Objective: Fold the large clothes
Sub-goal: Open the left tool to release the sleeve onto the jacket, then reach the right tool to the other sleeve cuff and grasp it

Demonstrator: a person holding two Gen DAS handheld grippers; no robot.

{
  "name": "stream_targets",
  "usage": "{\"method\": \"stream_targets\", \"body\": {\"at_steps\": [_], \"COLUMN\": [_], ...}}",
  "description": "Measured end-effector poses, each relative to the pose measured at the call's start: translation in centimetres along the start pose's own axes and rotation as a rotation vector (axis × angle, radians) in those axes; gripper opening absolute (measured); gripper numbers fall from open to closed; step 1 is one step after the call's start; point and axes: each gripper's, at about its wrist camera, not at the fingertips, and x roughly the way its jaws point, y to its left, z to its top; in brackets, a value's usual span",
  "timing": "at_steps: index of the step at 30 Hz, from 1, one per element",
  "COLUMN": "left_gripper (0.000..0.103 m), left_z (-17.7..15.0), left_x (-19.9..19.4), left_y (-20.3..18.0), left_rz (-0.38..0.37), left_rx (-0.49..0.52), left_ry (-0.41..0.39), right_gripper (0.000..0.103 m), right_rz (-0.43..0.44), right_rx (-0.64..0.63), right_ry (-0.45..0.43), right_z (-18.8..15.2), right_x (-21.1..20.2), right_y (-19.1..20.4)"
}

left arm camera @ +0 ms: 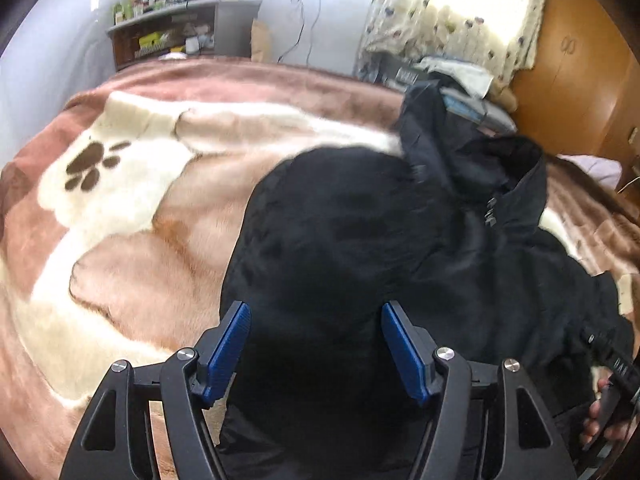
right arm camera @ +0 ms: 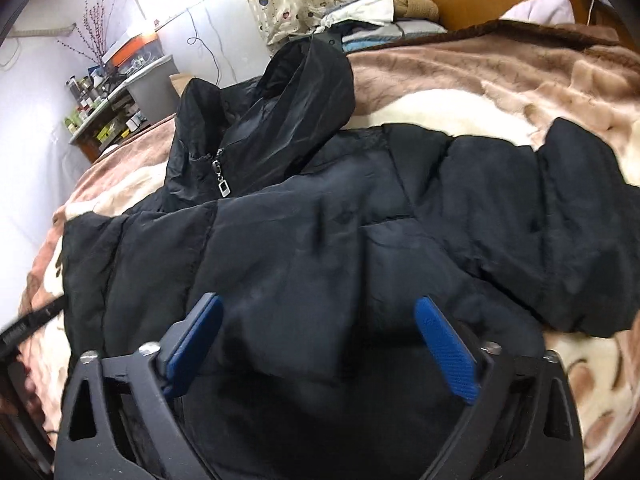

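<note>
A black hooded puffer jacket [right arm camera: 320, 220] lies spread on a bed with a brown and cream paw-print blanket [left arm camera: 132, 208]. Its hood [right arm camera: 296, 96] and zipper pull [right arm camera: 222, 184] lie toward the far side, one sleeve [right arm camera: 560, 208] stretches to the right. My left gripper [left arm camera: 316, 344] is open, its blue pads on either side of a bulge of black jacket fabric [left arm camera: 340, 240]. My right gripper [right arm camera: 320, 344] is open, wide apart just above the jacket's body. The other gripper and a hand show at the left wrist view's right edge [left arm camera: 612, 396].
A cluttered shelf [left arm camera: 176, 28] stands beyond the bed at the far left wall. A pile of folded clothes [left arm camera: 460, 88] and a heart-print curtain [left arm camera: 460, 12] are at the head of the bed, next to a wooden cupboard [left arm camera: 580, 64].
</note>
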Motion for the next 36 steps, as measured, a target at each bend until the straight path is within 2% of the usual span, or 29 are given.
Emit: {"method": "stream_targets", "body": {"at_steps": [2, 3, 5, 9, 12, 18, 22, 25, 27, 28, 31, 34, 36], "left_gripper": [0.068, 0.068, 0.068, 0.068, 0.075, 0.075, 0.075, 0.075, 0.075, 0.075, 0.075, 0.075, 0.075], "left_z": [-0.2, -0.2, -0.3, -0.9, -1.4, -1.9, -1.9, -2.1, -2.3, -2.4, -2.6, -2.8, -2.9], "left_x": [0.8, 1.0, 1.0, 1.4, 1.5, 1.7, -0.1, -2.3, -4.7, -5.5, -7.7, -9.1, -9.4], "left_y": [0.1, 0.1, -0.2, -0.3, -0.4, -1.0, -1.2, -2.0, -2.9, -3.5, -5.6, -8.3, -10.4], "left_rz": [0.021, 0.032, 0.041, 0.073, 0.077, 0.108, 0.078, 0.065, 0.042, 0.035, -0.025, -0.067, -0.116], "left_rx": [0.001, -0.002, 0.015, 0.022, 0.019, 0.037, 0.014, 0.028, 0.045, 0.056, 0.078, 0.101, 0.107], "left_ry": [0.007, 0.009, -0.004, 0.015, 0.018, 0.032, 0.001, -0.024, -0.081, -0.094, -0.12, -0.139, -0.127], "right_gripper": [0.055, 0.041, 0.023, 0.015, 0.014, 0.015, 0.016, 0.026, 0.046, 0.05, 0.053, 0.055, 0.06], "right_rz": [0.027, 0.038, 0.033, -0.007, -0.026, -0.082, -0.074, -0.061, -0.077, -0.083, -0.085, -0.142, -0.186], "right_rx": [0.035, 0.046, 0.047, 0.038, 0.023, 0.006, 0.006, 0.009, 0.004, 0.002, 0.035, 0.098, 0.145], "right_ry": [0.021, 0.014, -0.004, -0.043, -0.027, -0.022, -0.037, -0.086, -0.133, -0.144, -0.179, -0.194, -0.208], "right_z": [0.3, 0.4, 0.5, 0.2, 0.0, -0.1, 0.1, -0.2, -0.5, -0.6, -1.1, -1.4, -1.8], "right_x": [0.5, 0.4, 0.0, -1.2, -0.9, -0.6, -1.7, -4.1, -6.3, -7.0, -9.7, -11.8, -13.3], "right_y": [-0.1, -0.1, -0.2, -1.0, -1.3, -1.9, -2.0, -2.3, -3.2, -3.5, -6.3, -10.3, -13.4]}}
